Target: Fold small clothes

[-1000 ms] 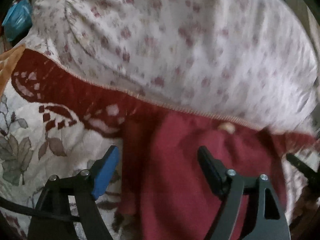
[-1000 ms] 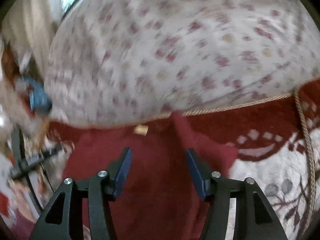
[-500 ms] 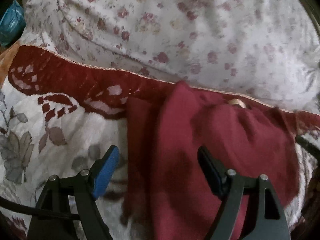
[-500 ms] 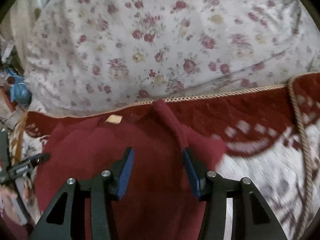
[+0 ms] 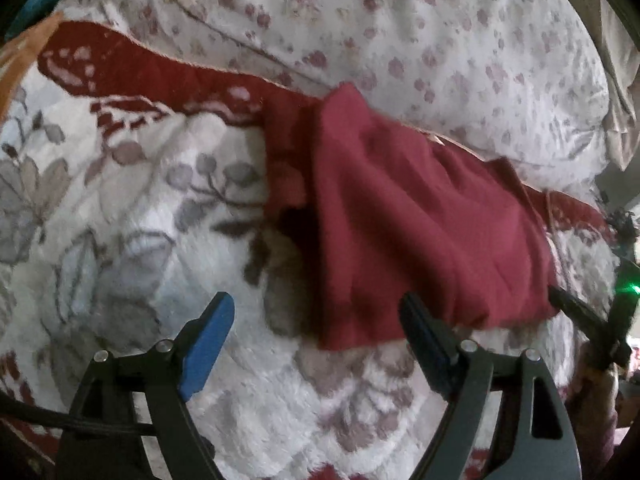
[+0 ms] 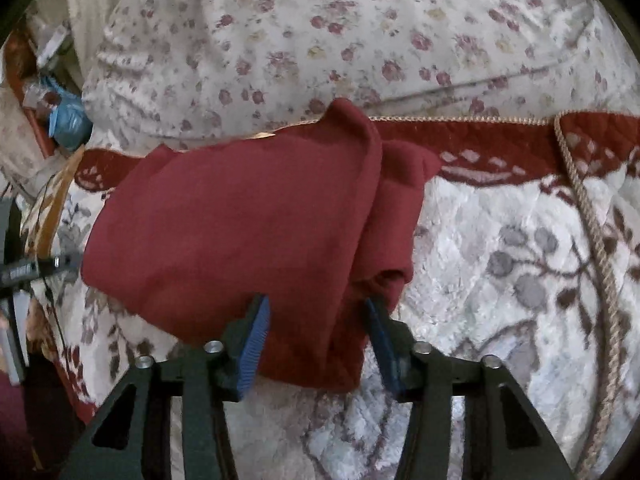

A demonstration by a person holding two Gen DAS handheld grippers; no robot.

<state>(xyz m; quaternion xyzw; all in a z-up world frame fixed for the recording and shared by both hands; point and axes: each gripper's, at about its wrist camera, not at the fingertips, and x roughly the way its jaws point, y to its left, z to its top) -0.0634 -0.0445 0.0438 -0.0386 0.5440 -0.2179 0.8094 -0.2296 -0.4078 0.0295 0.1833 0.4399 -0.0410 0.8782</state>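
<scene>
A dark red garment [image 5: 420, 220] lies folded over on a white fleece blanket [image 5: 140, 240] with grey leaves. My left gripper [image 5: 316, 320] hangs just above the garment's near left corner. Its jaws are wide and still opening a little, and the corner sits between the fingers untouched. In the right wrist view the garment [image 6: 240, 220] shows a thick folded right edge. My right gripper [image 6: 318, 332] straddles that edge with its jaws closing, and the blue pads [image 6: 254, 340] sit close beside the cloth without clearly pinching it. Each gripper shows at the edge of the other's view.
A big floral pillow [image 6: 360, 32] fills the back. The blanket's red border [image 6: 500, 148] with a beige cord [image 6: 592, 232] runs along it. A blue bag [image 6: 68, 120] and clutter sit far left. Bare blanket lies on both sides of the garment.
Both grippers have drawn back toward the near side and dipped, so the garment's near edge now shows. The right jaws have narrowed around the folded edge. The left jaws stay wide.
</scene>
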